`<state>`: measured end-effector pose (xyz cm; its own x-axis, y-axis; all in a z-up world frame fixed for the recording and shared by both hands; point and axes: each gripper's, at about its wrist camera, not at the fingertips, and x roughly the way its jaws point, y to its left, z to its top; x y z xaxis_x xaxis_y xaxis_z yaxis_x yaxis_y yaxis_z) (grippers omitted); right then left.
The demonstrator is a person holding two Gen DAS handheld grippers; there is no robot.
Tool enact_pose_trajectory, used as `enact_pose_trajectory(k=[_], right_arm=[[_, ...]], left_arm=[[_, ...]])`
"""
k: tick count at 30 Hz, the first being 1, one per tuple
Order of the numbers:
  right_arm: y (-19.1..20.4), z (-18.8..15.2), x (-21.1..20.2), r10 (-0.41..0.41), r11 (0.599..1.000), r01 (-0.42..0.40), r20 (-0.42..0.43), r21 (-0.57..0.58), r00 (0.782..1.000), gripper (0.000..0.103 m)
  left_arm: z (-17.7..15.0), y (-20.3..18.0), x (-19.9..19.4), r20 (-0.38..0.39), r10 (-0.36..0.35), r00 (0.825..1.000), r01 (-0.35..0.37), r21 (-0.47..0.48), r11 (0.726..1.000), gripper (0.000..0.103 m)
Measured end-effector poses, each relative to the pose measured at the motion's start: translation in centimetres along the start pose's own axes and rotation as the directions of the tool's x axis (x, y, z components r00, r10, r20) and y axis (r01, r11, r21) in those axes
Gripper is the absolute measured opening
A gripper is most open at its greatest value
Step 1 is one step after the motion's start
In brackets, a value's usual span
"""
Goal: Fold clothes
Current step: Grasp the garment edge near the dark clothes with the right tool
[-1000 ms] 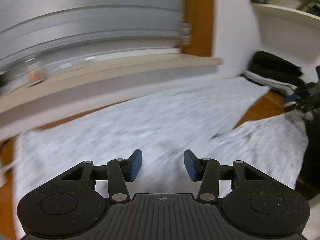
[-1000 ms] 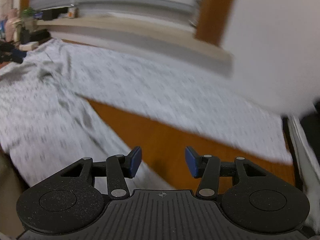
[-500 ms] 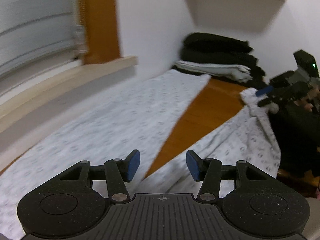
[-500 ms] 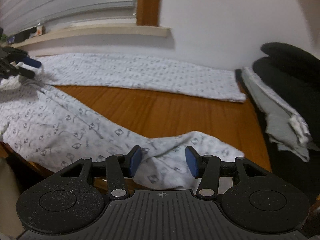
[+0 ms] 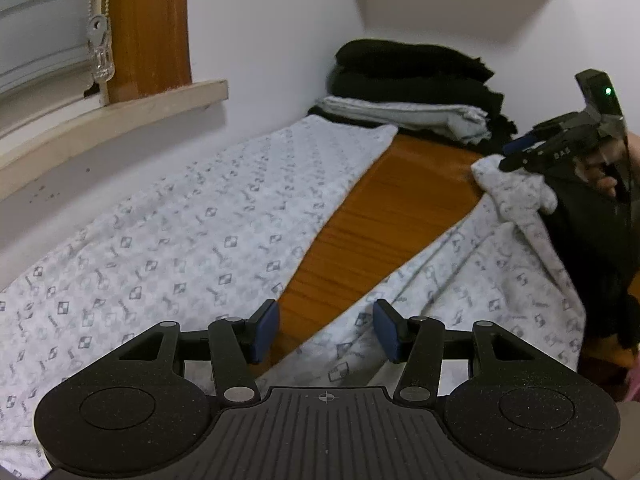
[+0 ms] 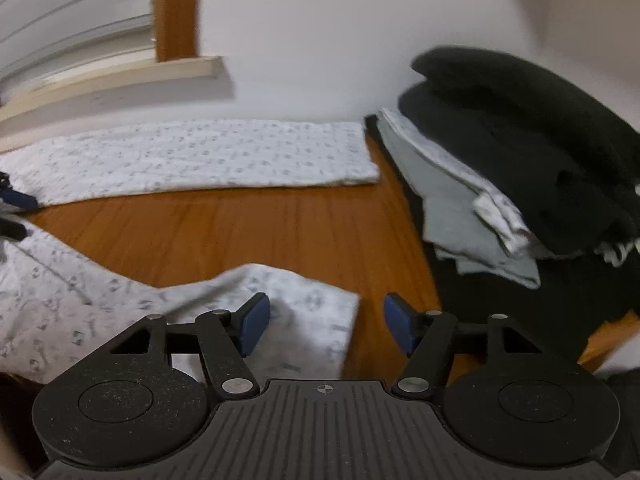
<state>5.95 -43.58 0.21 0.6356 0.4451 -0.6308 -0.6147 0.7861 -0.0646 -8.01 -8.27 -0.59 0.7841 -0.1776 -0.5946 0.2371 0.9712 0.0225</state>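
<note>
Between the blue pads of the left gripper shows a wedge of bare wooden table, with the patterned white pyjama trousers spreading away on both sides of it: one leg runs ahead and to the left of the jaws along the wall, the other passes under the right pad and off to the right. These jaws stand partly apart with nothing pinched between them, the cloth lying below the pads, not pressed by them. The right gripper has just been widening its jaws; they now stand well apart, and the near hem of the trouser leg lies below and between them, closer to the left pad, with no grip on it. Beyond the right gripper's jaws comes bare wood, then the far leg flat against the wall. Ahead and to the right of both grippers sits a pile of folded clothes, black over grey. A window ledge lies to the far left.
</note>
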Motion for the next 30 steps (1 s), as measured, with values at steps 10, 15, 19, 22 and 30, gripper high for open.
enact_pose_trajectory(k=[10, 15, 19, 22, 30], right_arm=[[-2.0, 0.1, 2.5, 0.055, 0.994, -0.049, -0.053, 0.095, 0.997, 0.051], [-0.9, 0.9, 2.3, 0.086, 0.995, -0.085, -0.035, 0.044, 0.996, 0.012], [0.5, 2.7, 1.2, 0.050, 0.998, -0.048, 0.063, -0.028, 0.997, 0.011], [1.3, 4.8, -0.6, 0.013, 0.998, -0.002, 0.209, -0.055, 0.978, 0.010], [0.7, 7.3, -7.9, -0.028, 0.996, 0.068, 0.487, -0.064, 0.873, 0.010]], left_arm=[[0.1, 0.1, 0.1, -0.010, 0.022, 1.000, -0.022, -0.009, 1.000, 0.060], [0.1, 0.1, 0.1, -0.013, 0.009, 1.000, -0.009, -0.006, 1.000, 0.057], [0.0, 0.1, -0.1, -0.013, -0.041, 0.999, 0.041, -0.005, 0.999, 0.035], [0.1, 0.1, -0.2, -0.015, -0.037, 0.999, 0.037, -0.007, 0.999, 0.001], [1.5, 2.2, -1.9, 0.046, 0.122, 0.991, -0.119, -0.066, 0.991, 0.001]])
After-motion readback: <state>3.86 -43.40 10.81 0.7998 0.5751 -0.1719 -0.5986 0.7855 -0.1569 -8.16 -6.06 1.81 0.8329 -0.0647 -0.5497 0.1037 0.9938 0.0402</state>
